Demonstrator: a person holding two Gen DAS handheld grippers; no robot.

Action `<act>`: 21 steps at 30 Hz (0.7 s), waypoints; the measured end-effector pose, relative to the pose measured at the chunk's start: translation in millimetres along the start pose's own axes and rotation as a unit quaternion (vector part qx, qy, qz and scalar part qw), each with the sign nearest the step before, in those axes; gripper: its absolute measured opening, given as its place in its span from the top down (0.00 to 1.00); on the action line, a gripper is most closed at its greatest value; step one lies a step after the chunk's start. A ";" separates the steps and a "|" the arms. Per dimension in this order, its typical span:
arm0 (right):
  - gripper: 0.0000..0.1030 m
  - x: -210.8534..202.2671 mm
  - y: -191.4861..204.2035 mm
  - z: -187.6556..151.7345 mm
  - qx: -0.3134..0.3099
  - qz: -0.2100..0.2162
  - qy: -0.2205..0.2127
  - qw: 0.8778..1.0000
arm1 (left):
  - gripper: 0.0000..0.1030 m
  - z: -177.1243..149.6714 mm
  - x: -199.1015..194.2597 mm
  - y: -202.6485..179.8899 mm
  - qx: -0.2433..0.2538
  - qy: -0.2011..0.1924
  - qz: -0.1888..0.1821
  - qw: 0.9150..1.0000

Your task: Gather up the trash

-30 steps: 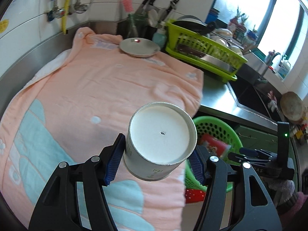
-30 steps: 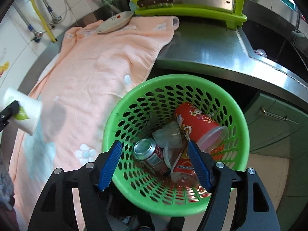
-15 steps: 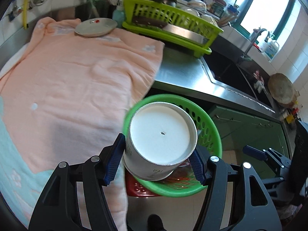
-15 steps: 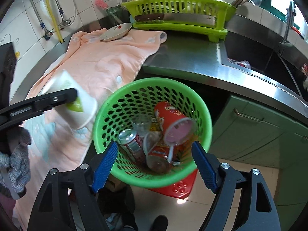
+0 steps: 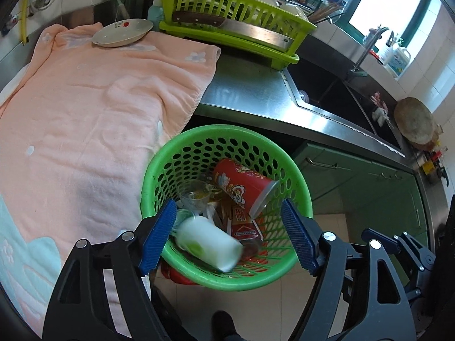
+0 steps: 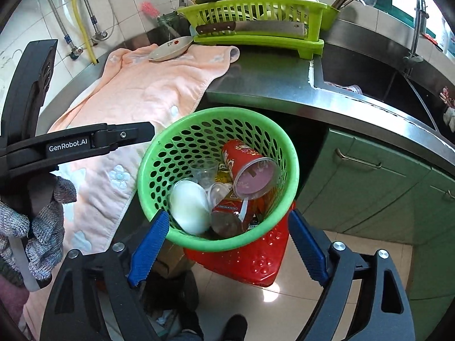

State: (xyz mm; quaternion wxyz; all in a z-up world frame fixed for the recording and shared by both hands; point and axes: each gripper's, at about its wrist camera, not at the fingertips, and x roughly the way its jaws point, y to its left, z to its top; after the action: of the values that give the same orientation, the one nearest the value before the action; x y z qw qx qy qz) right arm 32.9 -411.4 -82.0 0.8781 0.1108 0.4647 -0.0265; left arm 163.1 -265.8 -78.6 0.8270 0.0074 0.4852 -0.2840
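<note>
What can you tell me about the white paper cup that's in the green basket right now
The white paper cup looks like a plain paperboard tub with a green mark on its side. It lies tipped on its side inside the green basket, against the wall nearest the cameras, its flat white end facing the right wrist view. It appears motion-blurred in the left wrist view. It rests among other trash, beside a clear plastic cup. Neither claw touches it; the left claw stands open above.

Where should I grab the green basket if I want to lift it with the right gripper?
Take the green basket by its near rim, coming from above, one finger inside and one outside the wall. The rim is a thick rolled lip, bare at the right near side; the white cup crowds the left. The right gripper already stands open before it.
</note>
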 end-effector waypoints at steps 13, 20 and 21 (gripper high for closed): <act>0.12 -23.6 20.2 -8.2 -0.015 0.015 -0.025 0.999 | 0.13 -19.9 -76.4 12.1 -0.003 -0.065 0.050 0.997; 0.11 -35.4 41.8 -4.7 -0.032 0.024 -0.042 0.998 | 0.05 -35.6 -117.6 30.2 -0.014 -0.096 0.083 0.992; 0.11 -37.0 46.1 -3.6 -0.034 0.026 -0.045 0.998 | 0.05 -38.4 -123.3 33.9 -0.015 -0.099 0.090 0.991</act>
State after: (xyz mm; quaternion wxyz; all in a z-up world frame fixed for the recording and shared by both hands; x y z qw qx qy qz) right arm 15.9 -367.8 -45.7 0.9016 0.0923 0.4225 0.0075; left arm 103.3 -169.3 -8.4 0.8930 0.0101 0.4029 -0.2003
